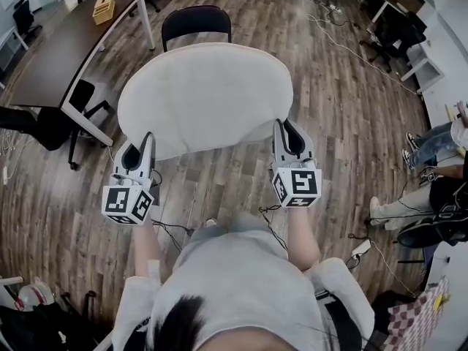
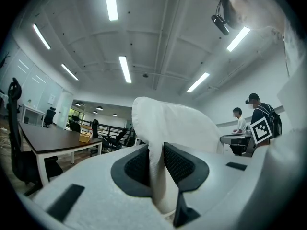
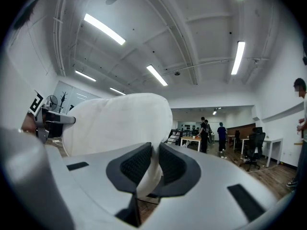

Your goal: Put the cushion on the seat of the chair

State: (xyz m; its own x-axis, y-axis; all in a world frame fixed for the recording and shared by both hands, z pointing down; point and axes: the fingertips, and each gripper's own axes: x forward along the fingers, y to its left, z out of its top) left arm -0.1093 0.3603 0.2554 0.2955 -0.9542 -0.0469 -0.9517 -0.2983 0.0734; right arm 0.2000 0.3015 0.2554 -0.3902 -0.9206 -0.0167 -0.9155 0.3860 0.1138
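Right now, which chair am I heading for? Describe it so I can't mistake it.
Start at the long dark table, upper left in the head view. Just right of it, directly beyond the white cushion, stands the chair. Only its curved black backrest shows; the wheeled chair sits against the table.

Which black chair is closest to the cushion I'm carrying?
The chair straight ahead, its backrest showing just beyond the cushion; the office chair at the dark desk and the far-right chair are farther.

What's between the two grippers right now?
In the head view, the cushion spans between the left gripper and the right gripper, each clamped on its edge.
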